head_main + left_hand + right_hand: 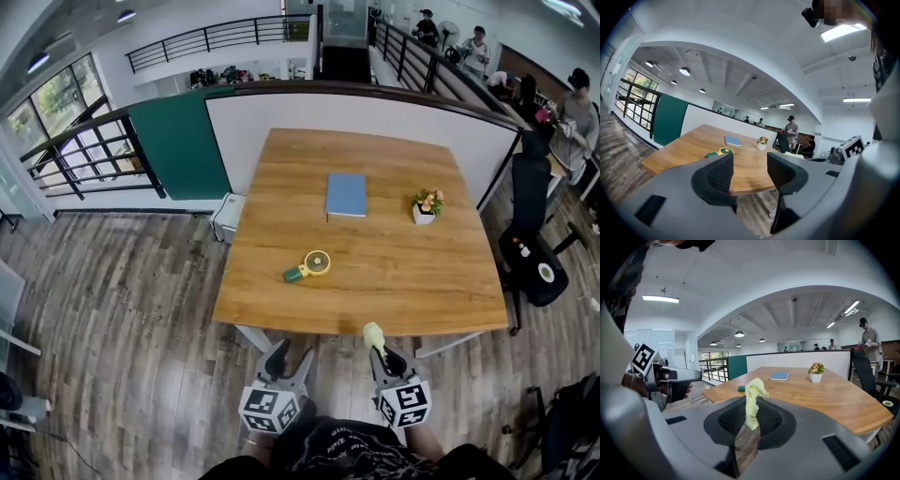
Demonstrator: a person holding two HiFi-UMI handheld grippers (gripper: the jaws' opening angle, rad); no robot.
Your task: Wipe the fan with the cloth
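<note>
Fingers first: in the head view the left gripper sat just short of the table's near edge with its fingers parted and nothing between them. The right gripper beside it was clamped on a pale yellow-green cloth, whose free end poked up over the table edge. Out on the wood the fan lay flat, left of centre, with its green handle pointing left, well apart from both grippers. A blue book sat further back, with potted flowers off to its right. Over to the left gripper view: the two dark pads stood released and bare, with table edge and floor showing through the gap. The fan lay on the table just above the left pad in the picture, with the book and the flowers behind it. And the right gripper view: its jaws were squeezed together on the cloth, which stood up as a crumpled strip. The fan showed small on the tabletop just left of the cloth, and the book and flowers sat beyond.
</note>
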